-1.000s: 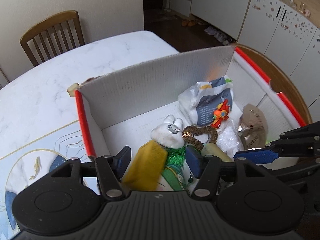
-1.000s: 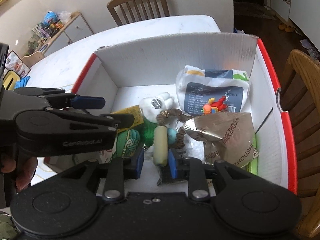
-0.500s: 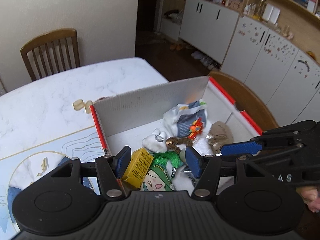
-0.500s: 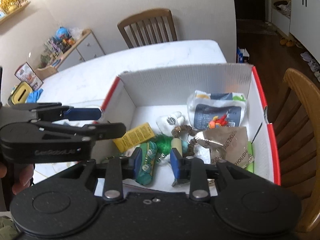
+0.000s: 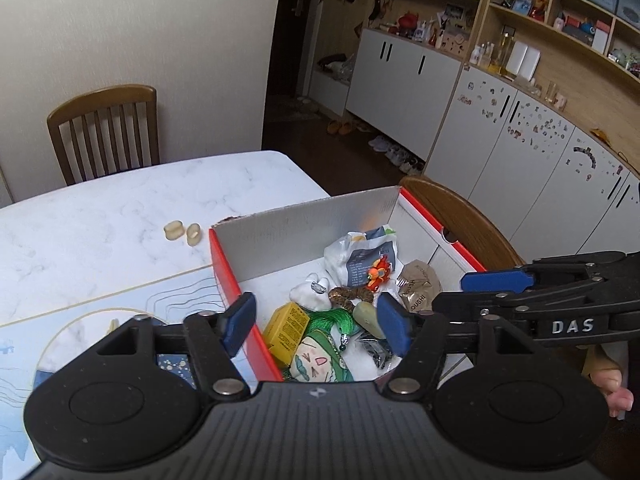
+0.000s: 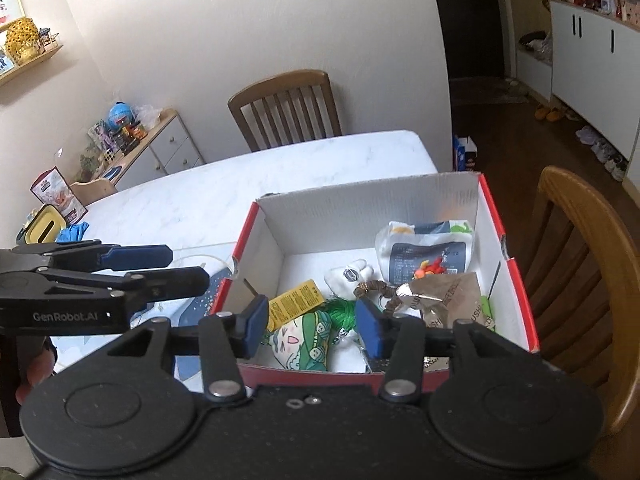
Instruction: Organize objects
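Observation:
A red-edged white cardboard box (image 5: pixel 224 268) (image 6: pixel 496 224) stands on the marble table. It holds a yellow packet (image 5: pixel 286 330) (image 6: pixel 296 304), a green-haired doll (image 5: pixel 318 360) (image 6: pixel 306 338), a white plush (image 5: pixel 310 292) (image 6: pixel 348 276), a snack bag (image 5: pixel 364 256) (image 6: pixel 428 250), a brown foil bag (image 5: pixel 418 286) (image 6: pixel 444 296) and a pale green piece (image 5: pixel 368 316). My left gripper (image 5: pixel 318 322) is open and empty, high above the box's near left side. My right gripper (image 6: pixel 312 324) is open and empty above the box's near edge. Each gripper shows in the other's view.
Two small beige rings (image 5: pixel 182 232) lie on the table (image 5: pixel 100 220) left of the box. A blue patterned mat (image 5: pixel 80 312) lies at the near left. Wooden chairs stand at the far side (image 6: pixel 286 108) and right of the box (image 6: pixel 576 260).
Both grippers have risen and pulled back from the box. The right gripper let go of the pale green piece, which now lies in the box. Both are open.

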Demonstrator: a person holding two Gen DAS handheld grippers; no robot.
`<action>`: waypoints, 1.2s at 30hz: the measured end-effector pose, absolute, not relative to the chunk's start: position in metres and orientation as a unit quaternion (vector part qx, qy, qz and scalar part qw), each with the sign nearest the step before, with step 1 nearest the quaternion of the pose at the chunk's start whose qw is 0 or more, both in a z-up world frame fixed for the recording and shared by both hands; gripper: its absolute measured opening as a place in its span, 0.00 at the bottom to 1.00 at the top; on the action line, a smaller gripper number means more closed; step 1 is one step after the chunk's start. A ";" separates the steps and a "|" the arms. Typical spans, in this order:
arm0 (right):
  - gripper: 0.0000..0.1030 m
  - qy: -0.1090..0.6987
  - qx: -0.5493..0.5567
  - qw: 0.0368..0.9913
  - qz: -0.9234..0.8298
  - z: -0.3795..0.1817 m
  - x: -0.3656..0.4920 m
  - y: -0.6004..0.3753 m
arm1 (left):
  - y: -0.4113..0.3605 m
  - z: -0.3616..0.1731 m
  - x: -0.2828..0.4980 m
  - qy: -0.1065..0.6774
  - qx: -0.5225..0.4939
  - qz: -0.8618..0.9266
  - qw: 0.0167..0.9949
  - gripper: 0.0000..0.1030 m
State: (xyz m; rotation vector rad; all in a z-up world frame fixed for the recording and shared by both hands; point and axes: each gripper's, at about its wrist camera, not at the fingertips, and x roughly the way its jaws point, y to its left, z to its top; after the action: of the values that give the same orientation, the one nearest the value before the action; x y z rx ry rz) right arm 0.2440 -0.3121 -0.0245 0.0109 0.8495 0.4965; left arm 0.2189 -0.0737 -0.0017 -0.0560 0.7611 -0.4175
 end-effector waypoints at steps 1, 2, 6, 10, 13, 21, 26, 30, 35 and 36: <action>0.54 0.404 0.006 0.884 0.237 -0.023 0.241 -0.311 | -0.071 -0.001 0.216 0.366 -0.027 -0.204 0.908 0.69; 0.56 0.400 0.009 0.885 0.236 -0.022 0.238 -0.311 | -0.069 -0.001 0.214 0.365 -0.027 -0.206 0.908 0.69; 0.58 0.390 0.008 0.892 0.227 -0.017 0.228 -0.307 | -0.062 -0.001 0.207 0.360 -0.024 -0.208 0.909 0.73; 0.61 0.382 0.007 0.898 0.217 -0.012 0.218 -0.302 | -0.056 0.000 0.200 0.353 -0.027 -0.212 0.911 0.80; 0.69 0.374 0.006 0.903 0.211 -0.009 0.211 -0.299 | -0.051 0.000 0.196 0.348 -0.026 -0.212 0.913 0.83; 0.83 0.353 0.006 0.915 0.195 -0.004 0.192 -0.294 | -0.039 0.000 0.190 0.338 -0.035 -0.216 0.915 1.00; 0.96 0.333 0.017 0.925 0.182 -0.001 0.179 -0.293 | -0.035 0.001 0.187 0.334 -0.031 -0.221 0.916 1.00; 0.99 0.319 0.024 0.932 0.171 -0.001 0.171 -0.293 | -0.034 0.001 0.183 0.328 -0.019 -0.228 0.917 1.00; 0.99 0.315 0.033 0.937 0.150 -0.003 0.163 -0.291 | -0.032 0.001 0.178 0.317 -0.010 -0.244 0.916 1.00; 0.99 0.313 0.035 0.937 0.147 -0.004 0.161 -0.291 | -0.031 0.001 0.177 0.317 -0.009 -0.249 0.915 1.00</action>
State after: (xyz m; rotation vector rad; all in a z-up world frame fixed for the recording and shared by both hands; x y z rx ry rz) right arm 0.1610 -0.2909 -0.0042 0.0719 0.6402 0.3007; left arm 0.1772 -0.0312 0.0008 -0.0191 0.6515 -0.5133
